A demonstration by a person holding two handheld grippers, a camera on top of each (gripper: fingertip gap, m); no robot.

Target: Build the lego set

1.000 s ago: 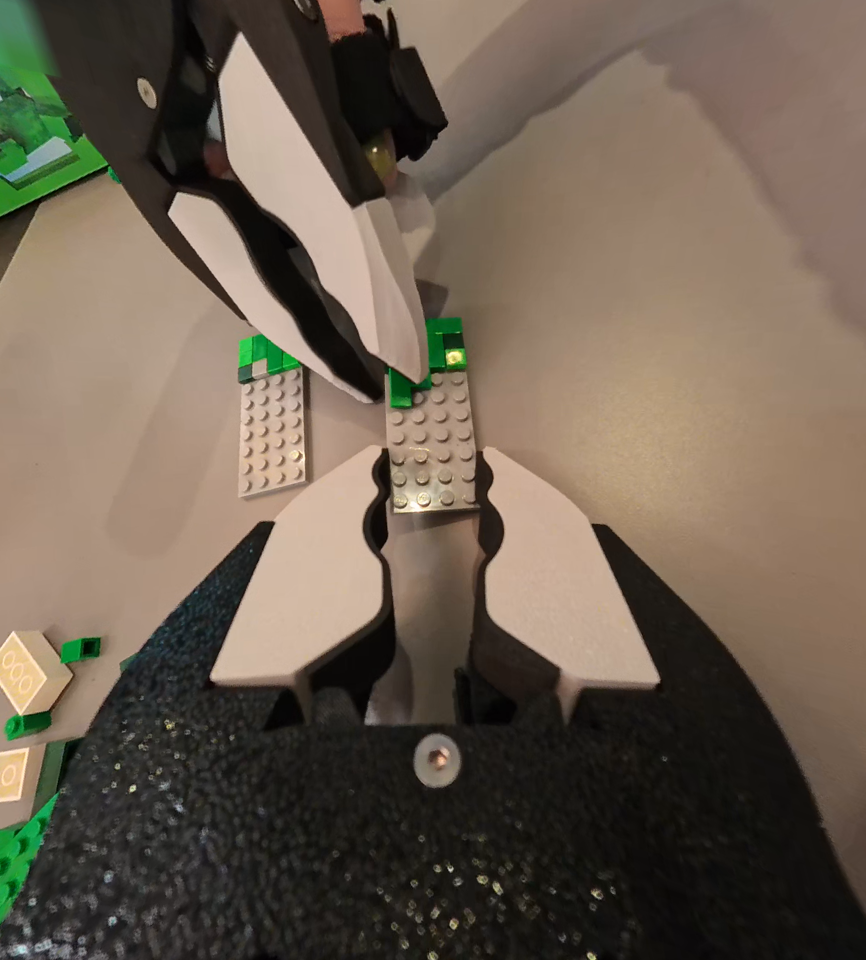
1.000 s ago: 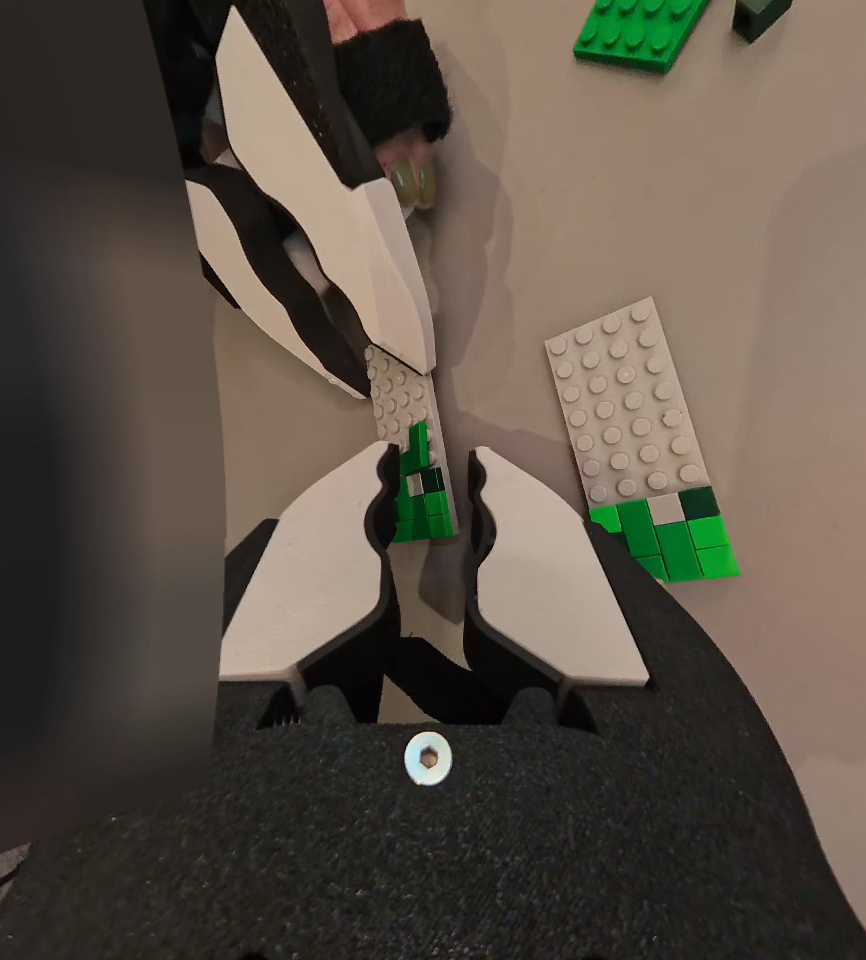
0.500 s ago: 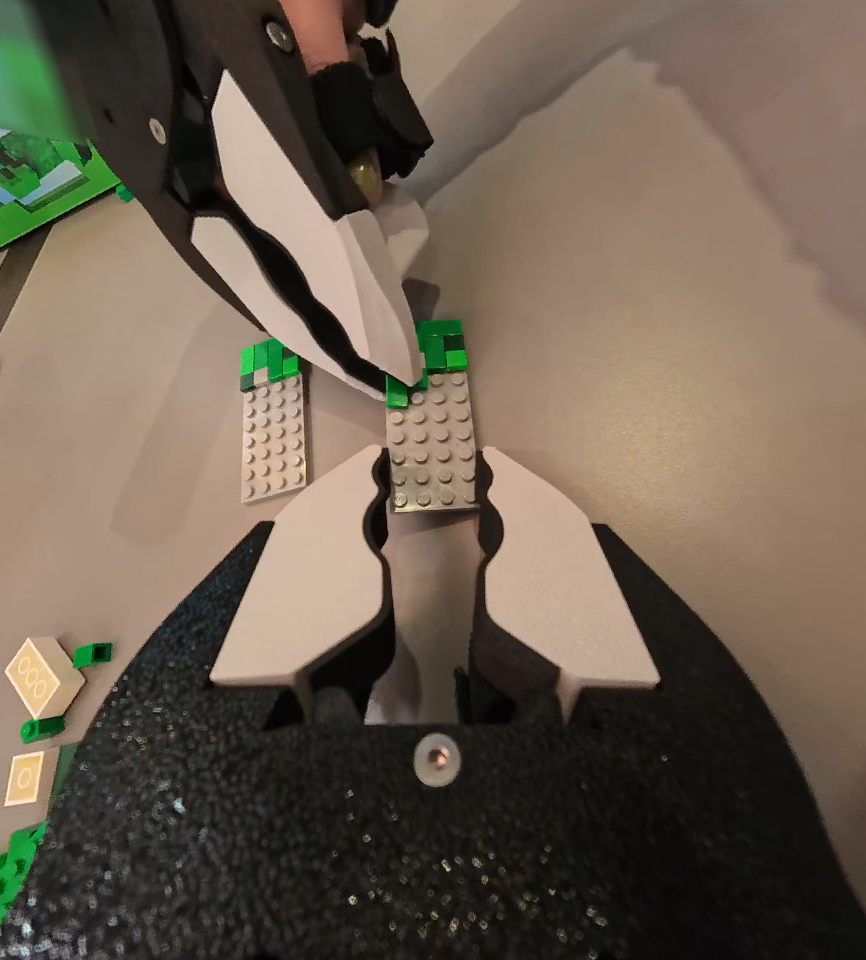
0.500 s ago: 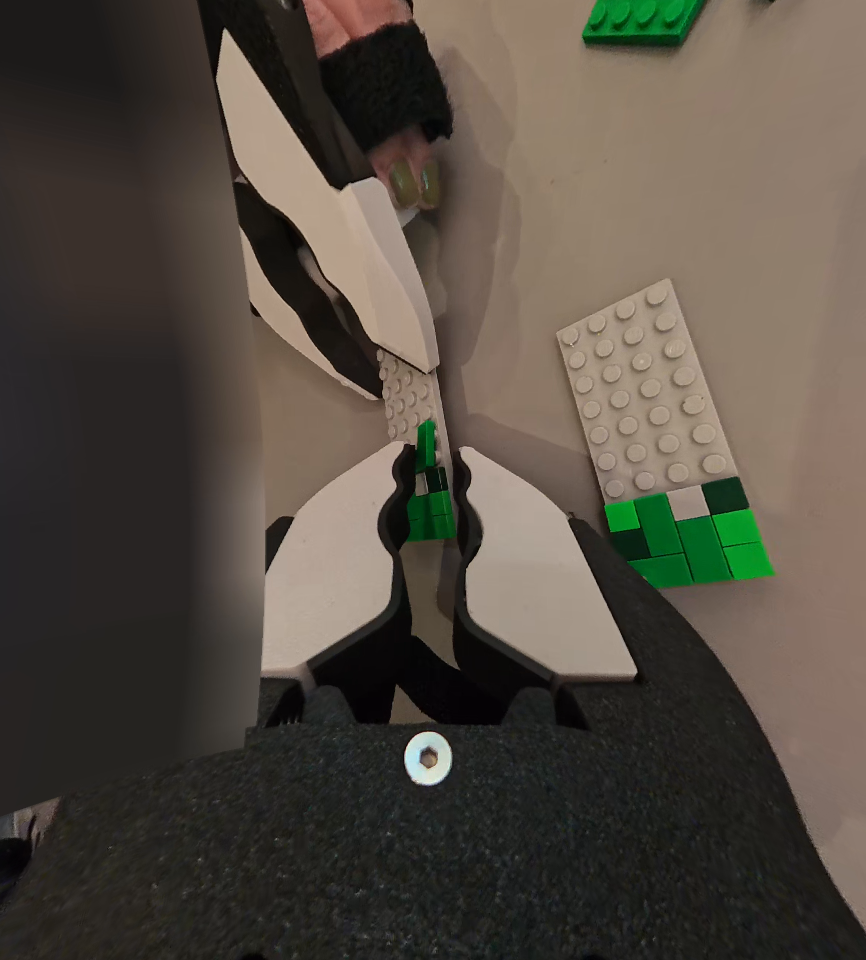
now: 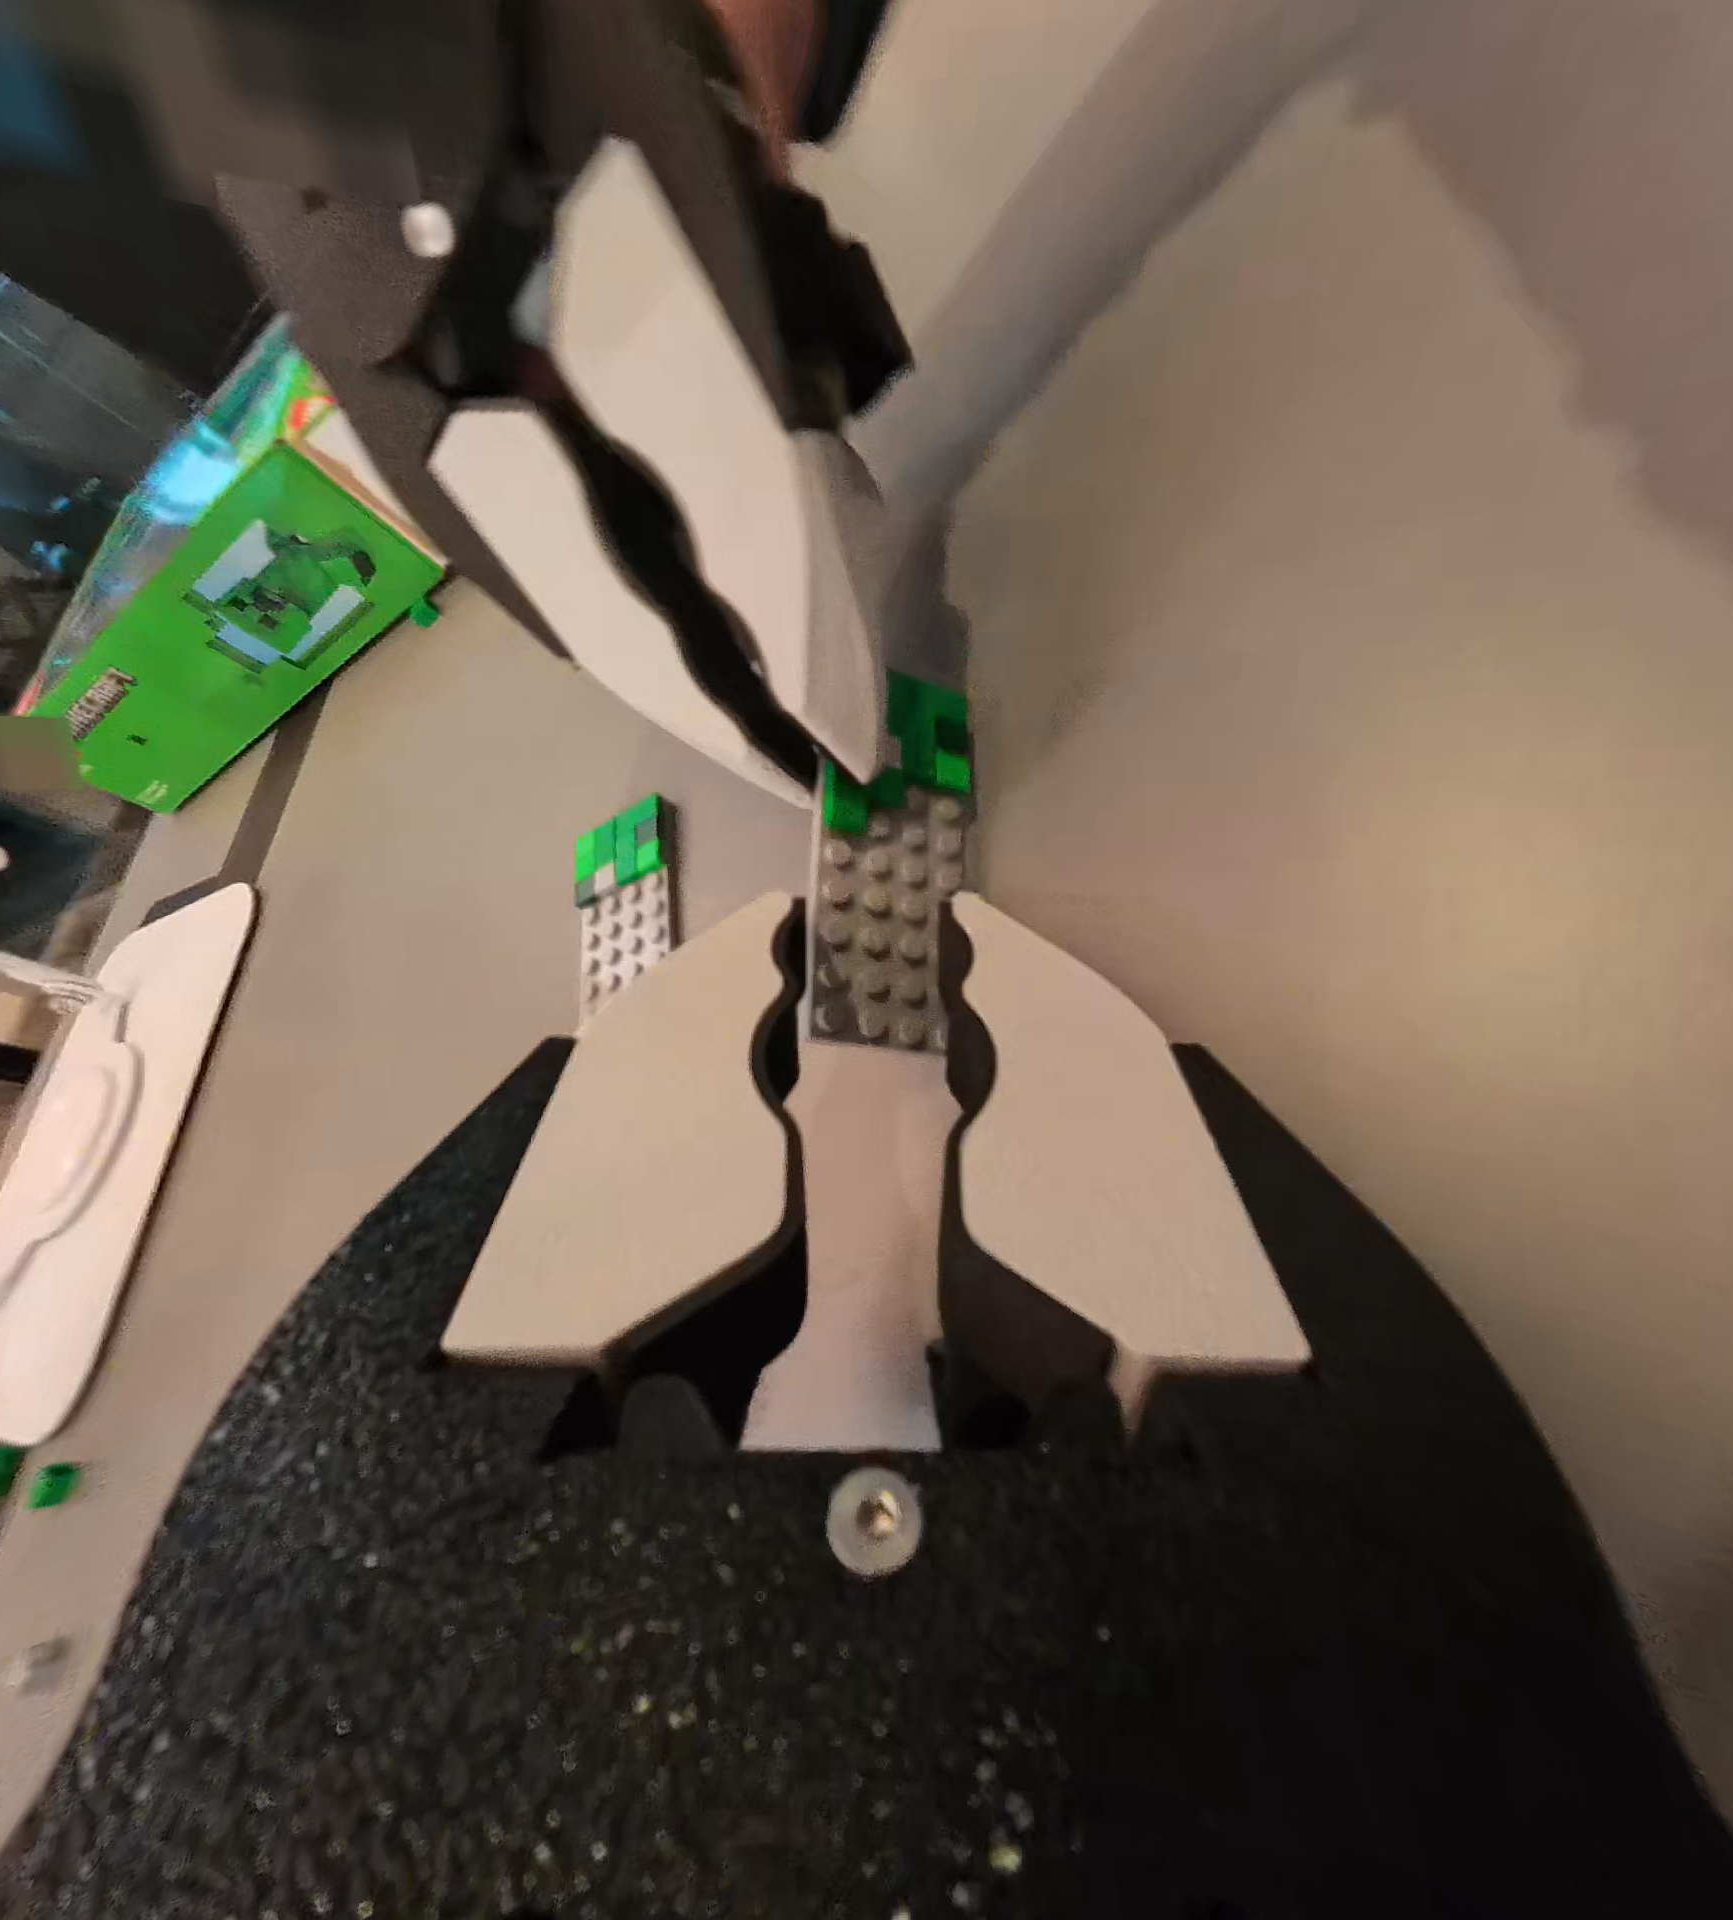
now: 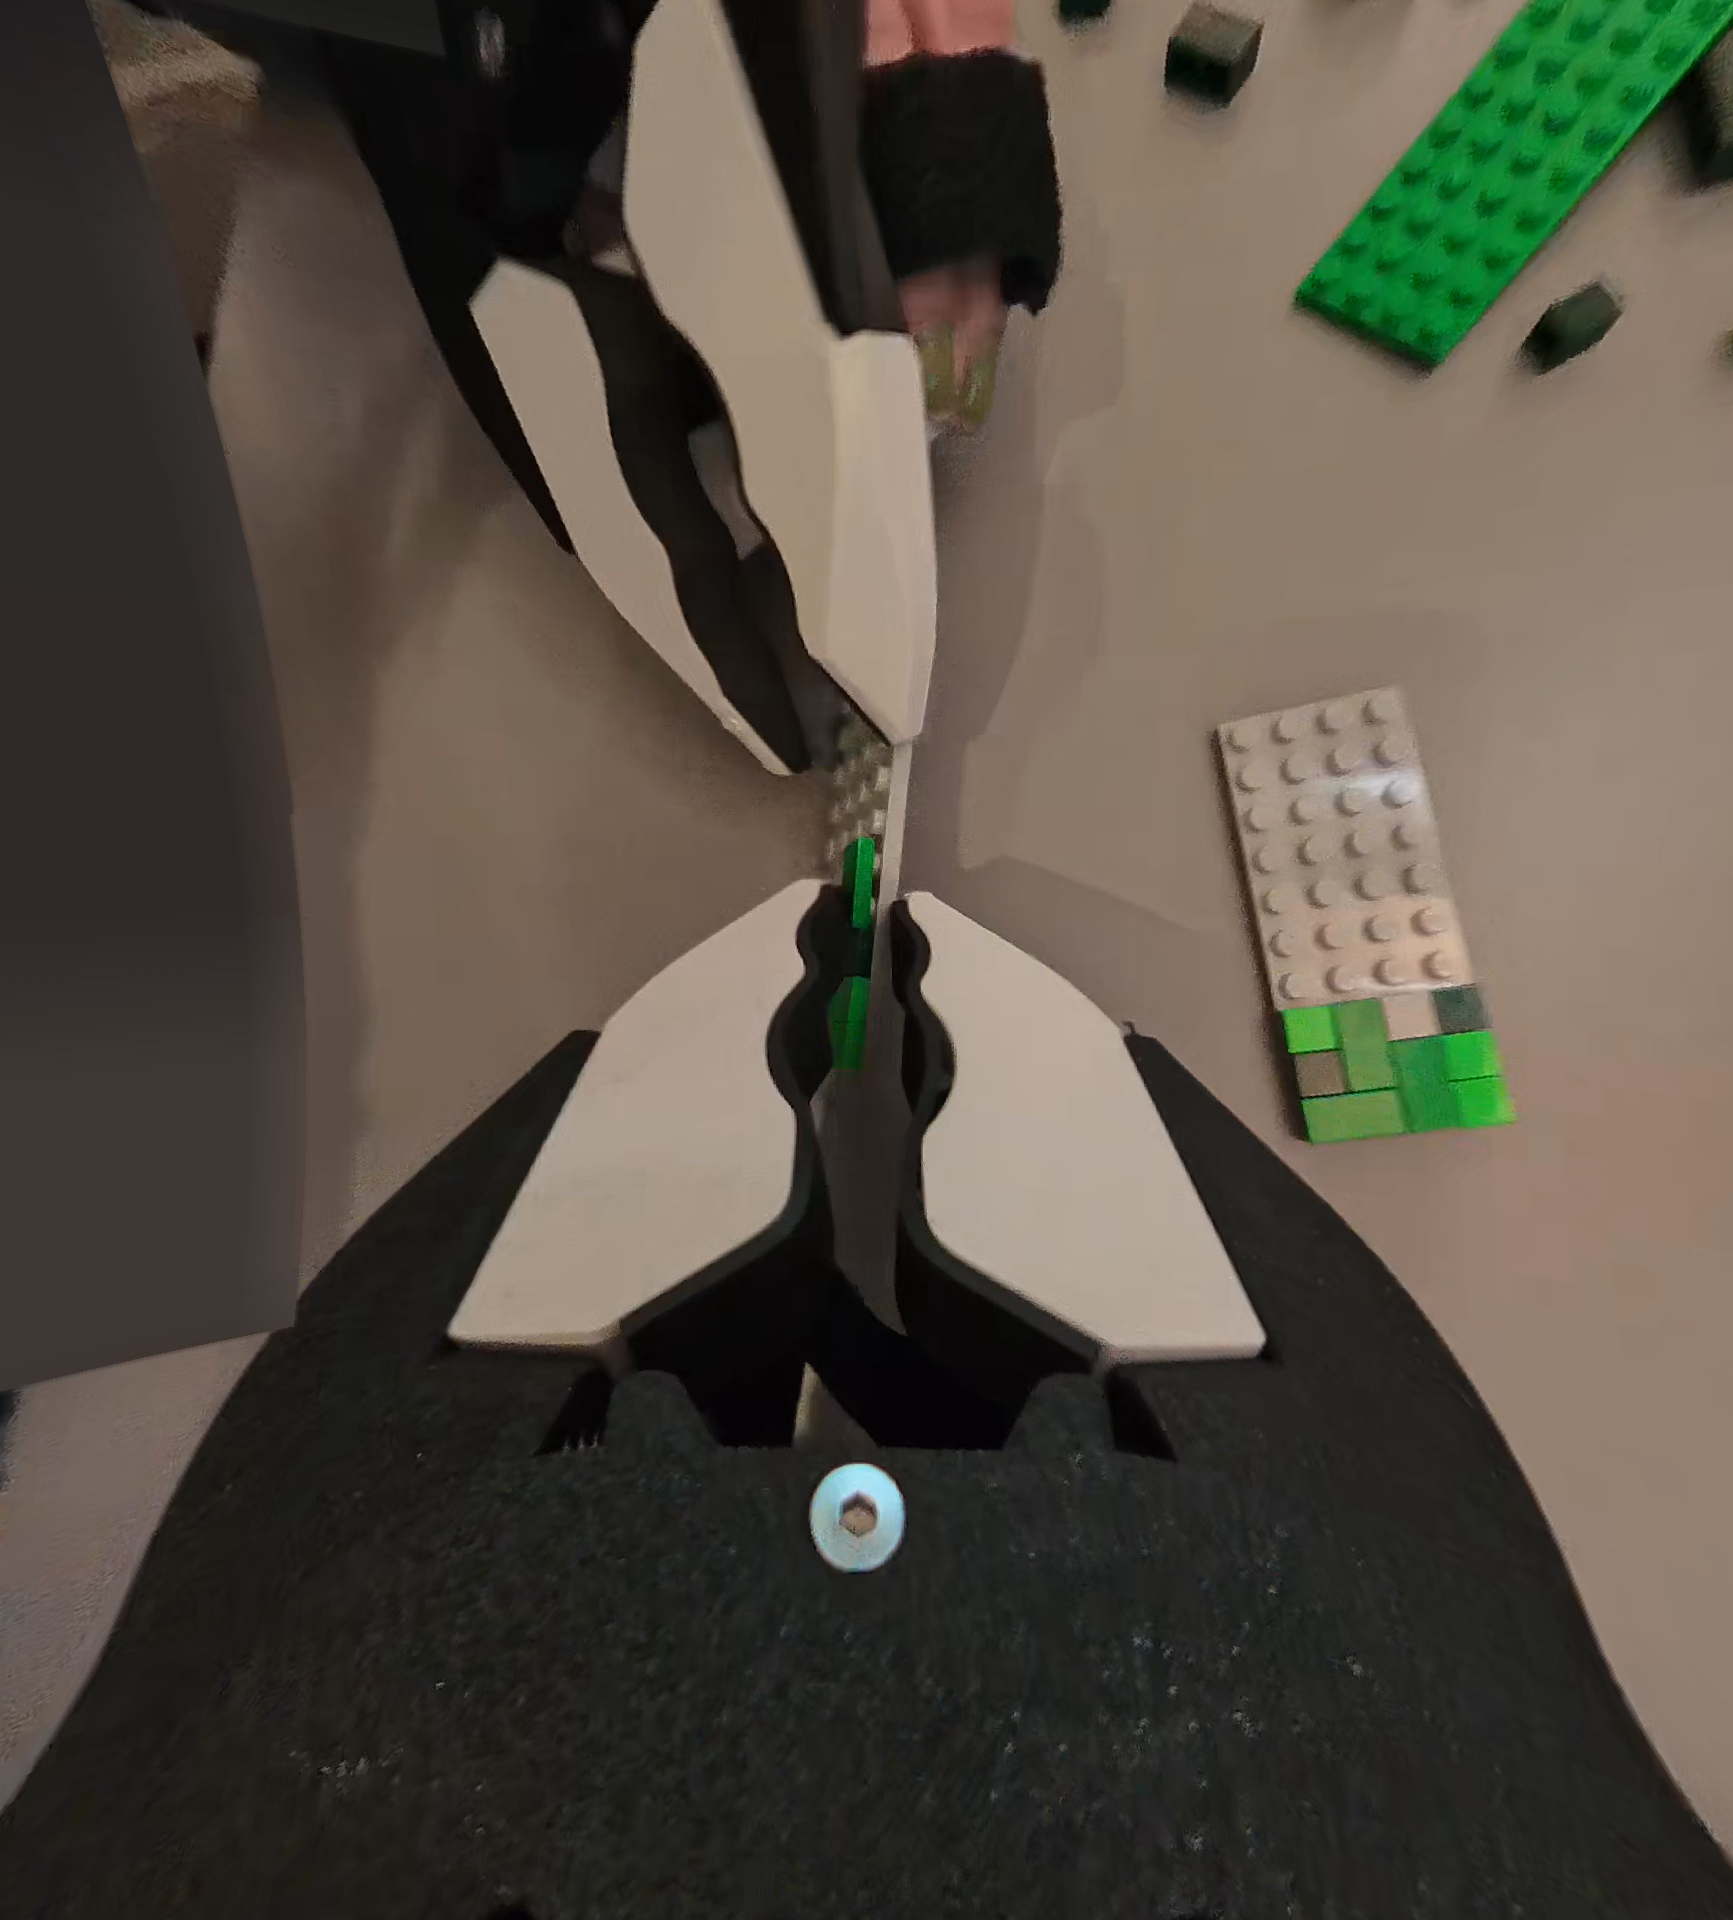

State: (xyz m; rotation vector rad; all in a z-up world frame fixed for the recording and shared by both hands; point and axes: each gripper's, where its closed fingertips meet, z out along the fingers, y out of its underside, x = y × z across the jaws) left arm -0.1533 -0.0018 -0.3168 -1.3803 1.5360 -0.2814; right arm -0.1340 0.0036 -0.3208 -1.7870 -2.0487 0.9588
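The grey studded plate point(image 5: 881, 935), with smooth green tiles point(image 5: 929, 732) covering its far end, is held off the tabletop point(image 5: 1413, 831) between both tools. The left gripper point(image 5: 872, 920) is clamped on the plate's near, bare-studded end, a finger against each long edge. In the right wrist view the same plate point(image 6: 888, 821) shows edge-on, and the right gripper point(image 6: 860, 914) is nipped tight on its tiled end, a green tile point(image 6: 857, 878) just clear of the tips.

A second grey plate point(image 6: 1345, 862) lies flat on the matte grey-beige tabletop to the right, its near end tiled in a patchwork of light green, dark green and grey squares point(image 6: 1392, 1065). Toward the far right corner lies a long bright-green studded plate point(image 6: 1527, 177) with small dark bricks point(image 6: 1210, 47) scattered around it.

In the left wrist view a glossy green set box point(image 5: 228, 623), printed with a picture and lettering, sits at the far left edge; a flat white rounded piece point(image 5: 83, 1153) lies nearer, with loose green studs point(image 5: 20, 1481) by it.
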